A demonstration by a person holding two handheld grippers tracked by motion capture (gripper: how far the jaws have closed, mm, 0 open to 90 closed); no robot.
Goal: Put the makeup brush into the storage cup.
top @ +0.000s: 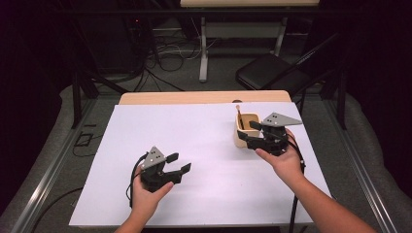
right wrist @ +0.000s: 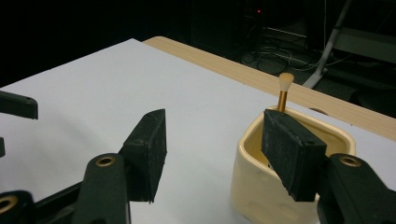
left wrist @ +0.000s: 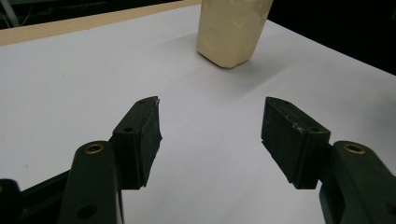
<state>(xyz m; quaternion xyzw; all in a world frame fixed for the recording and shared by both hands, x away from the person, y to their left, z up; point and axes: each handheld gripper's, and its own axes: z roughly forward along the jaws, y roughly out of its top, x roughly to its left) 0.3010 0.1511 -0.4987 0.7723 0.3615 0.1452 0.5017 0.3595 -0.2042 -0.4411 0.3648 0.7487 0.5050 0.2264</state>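
Across the white table sheet [top: 194, 145] in the high view, my left gripper [top: 178, 163] sits at lower centre-left, jaws spread with nothing between them. At centre-right my right gripper [top: 249, 132] is at the near side of the cream cup [top: 245, 128], one jaw over its rim, the other low beside its wall; a gold-handled brush [top: 239, 115] stands inside.

Seen from my left gripper view, both black jaws rise from the bottom edge, wide apart over bare sheet [left wrist: 93, 70], and the cup [left wrist: 231, 30] stands well ahead at top centre.

Seen from my right gripper view, the jaws are spread and pinch nothing. The cup [right wrist: 261, 191] fills the lower right, my right-hand jaw over its rim; the brush [right wrist: 284, 91] pokes up behind it, pale tip uppermost.
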